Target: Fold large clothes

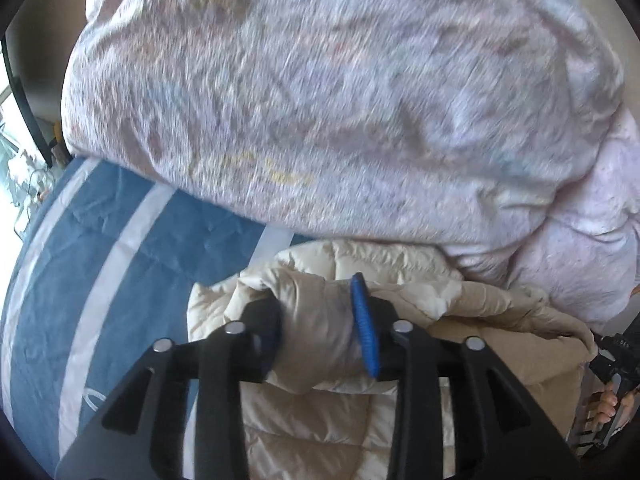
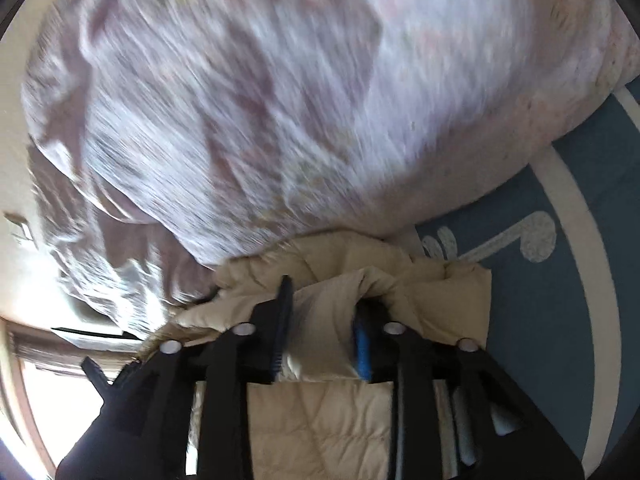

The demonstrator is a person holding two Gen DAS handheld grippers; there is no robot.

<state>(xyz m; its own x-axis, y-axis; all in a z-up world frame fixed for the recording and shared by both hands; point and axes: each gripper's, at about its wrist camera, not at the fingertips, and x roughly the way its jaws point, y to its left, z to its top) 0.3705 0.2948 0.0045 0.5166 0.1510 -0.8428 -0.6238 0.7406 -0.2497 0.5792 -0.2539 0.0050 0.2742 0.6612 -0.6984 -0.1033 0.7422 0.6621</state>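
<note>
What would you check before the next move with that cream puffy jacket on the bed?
1. Fold of cream quilted puffer jacket between left gripper jaws: ok.
2. Jacket fold between right gripper jaws: ok.
3. Pads pinching firmly: cannot tell.
4. Pink floral duvet clear of jacket: not ok, it crowds the far edge.
5. Bare blue white-striped bedspread beside jacket: ok.

We're in a home here, a bedroom by the look of it. There's a bed with a blue sheet [image 1: 120, 248] crossed by white stripes, and a big rumpled pink quilt [image 1: 340, 100] heaped on top of it. Off at the left edge, bright daylight comes through a window [image 1: 12, 152] with a dark frame. In the right wrist view, a pale wall [image 2: 24, 120] stands behind the bedding.
</note>
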